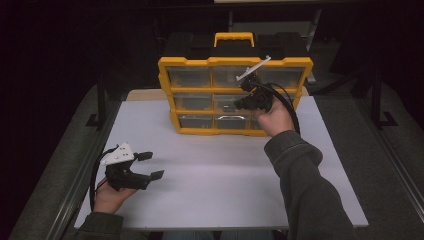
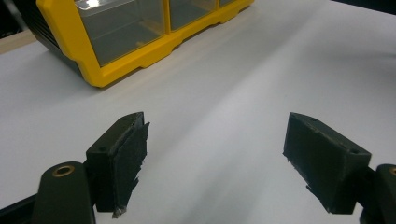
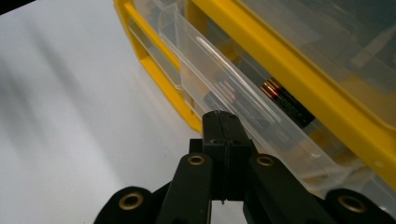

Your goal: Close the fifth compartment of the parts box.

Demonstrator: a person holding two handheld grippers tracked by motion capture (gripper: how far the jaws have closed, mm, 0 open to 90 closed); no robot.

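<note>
Two grippers show from my high view: the left gripper [image 1: 150, 165] hovers low over the white table [image 1: 215, 175], jaws spread on nothing, while the right gripper [image 1: 248, 91] is up against the middle row of the yellow organizer [image 1: 235, 95] at the table's far edge. Dark floor and black stands surround the table.

My left gripper view adds the organizer's lower corner [image 2: 112, 70], well apart from the open jaws.

My right gripper view alone shows the jaws pressed together at the lip of a clear drawer [image 3: 224, 93], pulled slightly out; a battery [image 3: 285, 102] lies inside.
</note>
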